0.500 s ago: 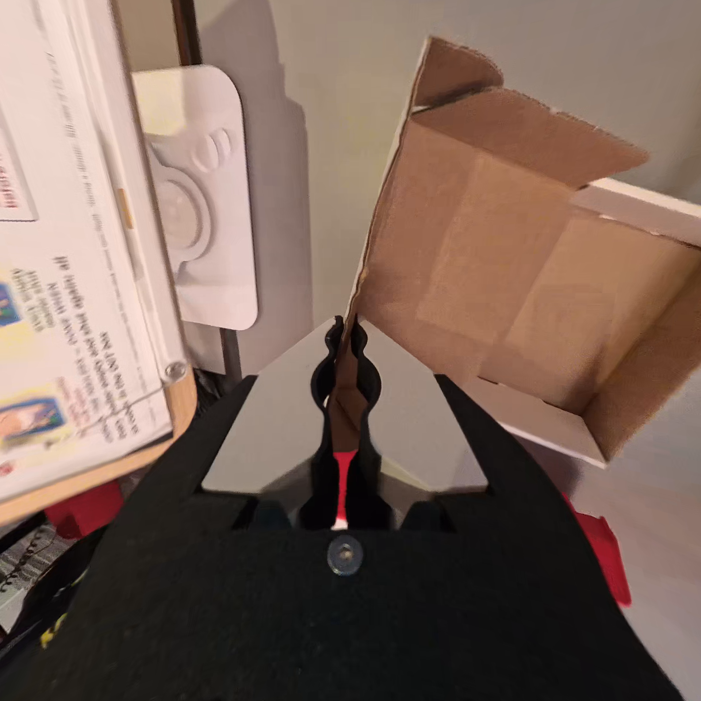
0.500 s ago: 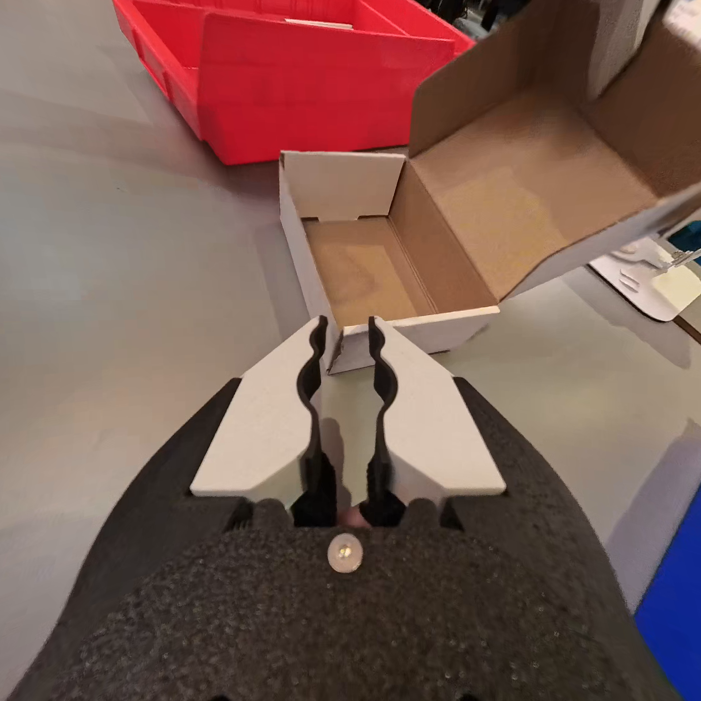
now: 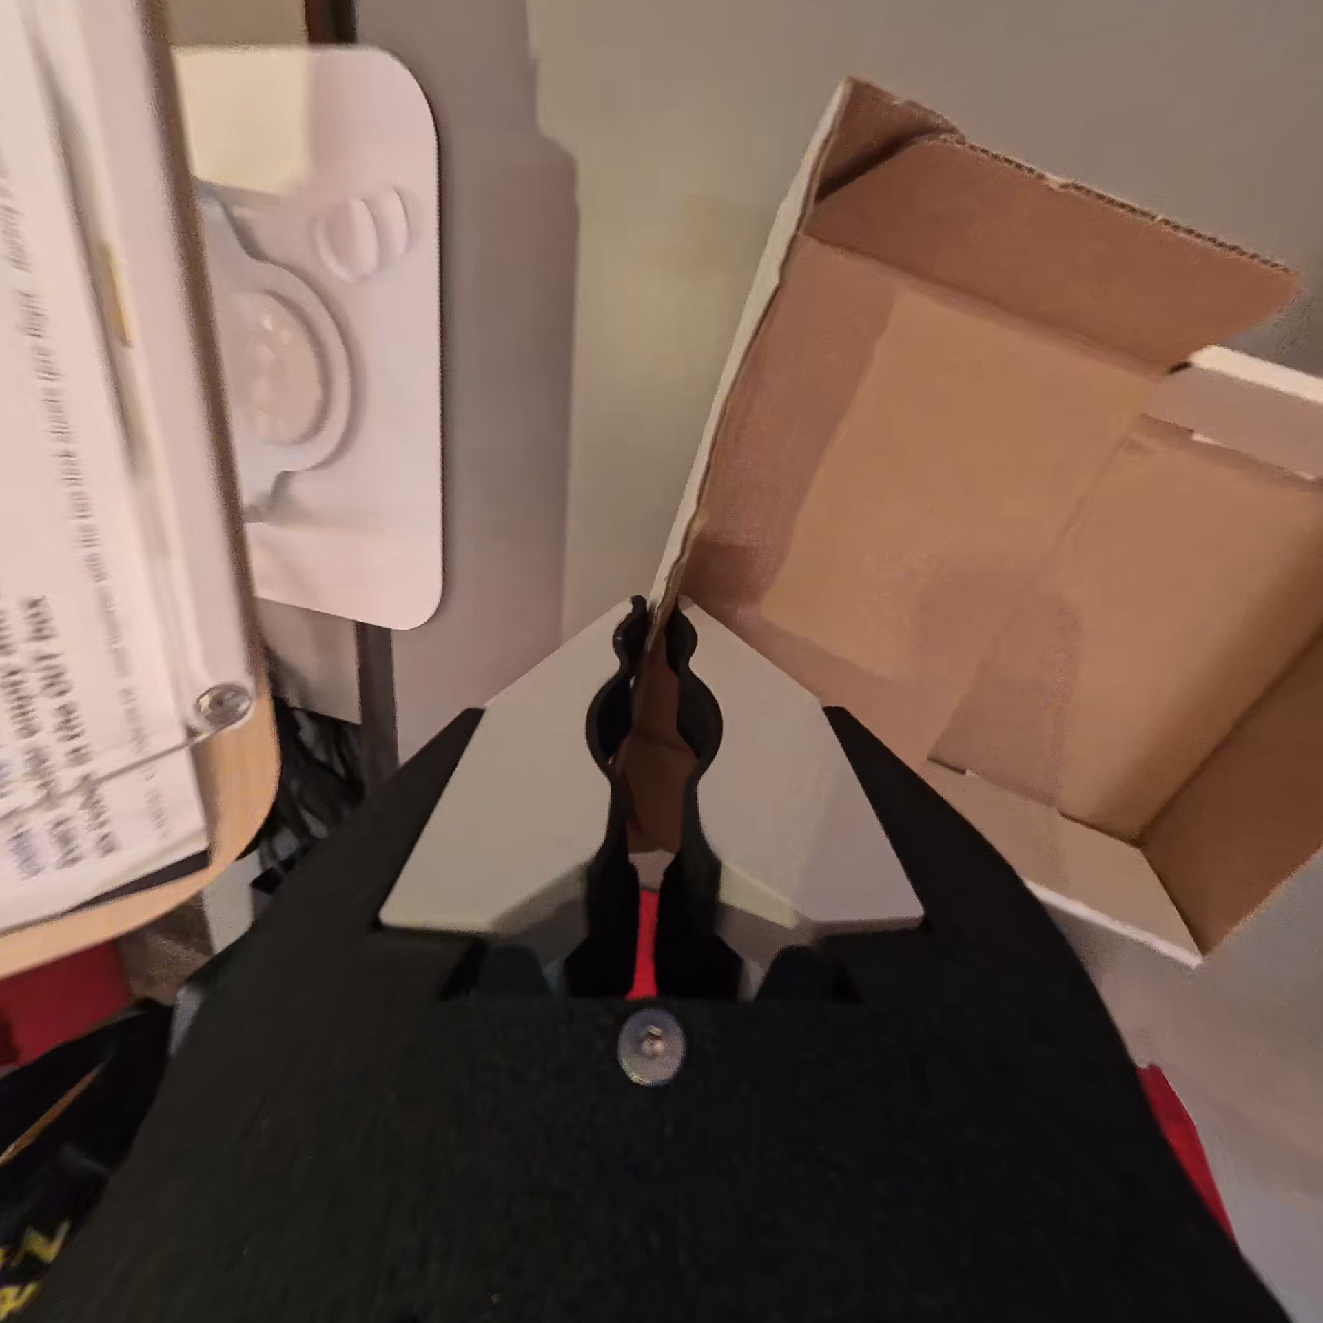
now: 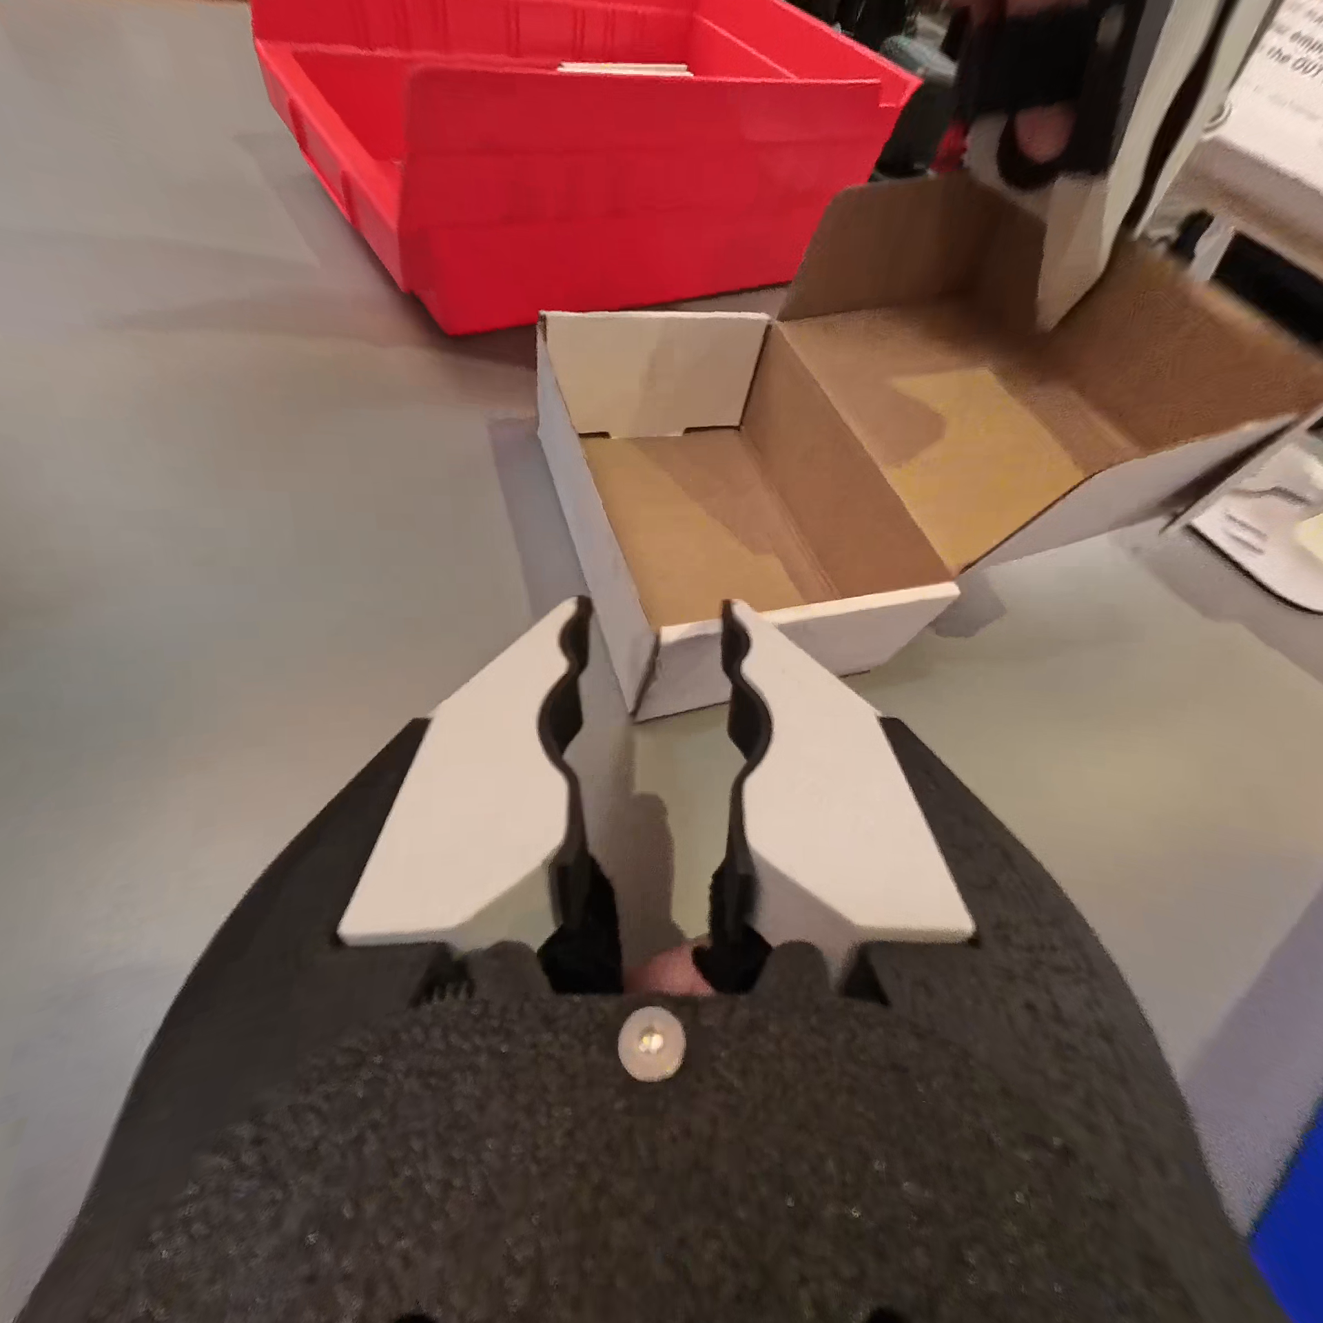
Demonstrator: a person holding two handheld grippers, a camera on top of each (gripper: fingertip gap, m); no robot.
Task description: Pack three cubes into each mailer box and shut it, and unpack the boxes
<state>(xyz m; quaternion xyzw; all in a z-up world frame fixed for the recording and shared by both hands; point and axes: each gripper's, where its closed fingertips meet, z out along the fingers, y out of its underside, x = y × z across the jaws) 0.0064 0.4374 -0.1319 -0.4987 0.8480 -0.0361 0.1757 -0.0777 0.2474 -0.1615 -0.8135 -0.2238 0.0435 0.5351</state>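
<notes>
A mailer box, white outside and brown inside, stands open and empty on the grey table. Its lid hangs open to the right. My left gripper is shut on the lid's front edge and holds it up; it also shows in the right wrist view, at the top right. My right gripper is open and empty, low over the table. The box's near corner lies between its fingertips. I cannot tell if they touch it. No cubes are in view.
A red bin stands just behind the box. A printed sign on a wooden board and a white plastic piece are to the left of the lid. A blue thing is at the lower right. The gap from one gripper's tips to the other's is roughly 20 centimetres.
My right gripper's jaws have opened wider around the box's near corner. The lid has swung lower and flatter in my left gripper's hold.
</notes>
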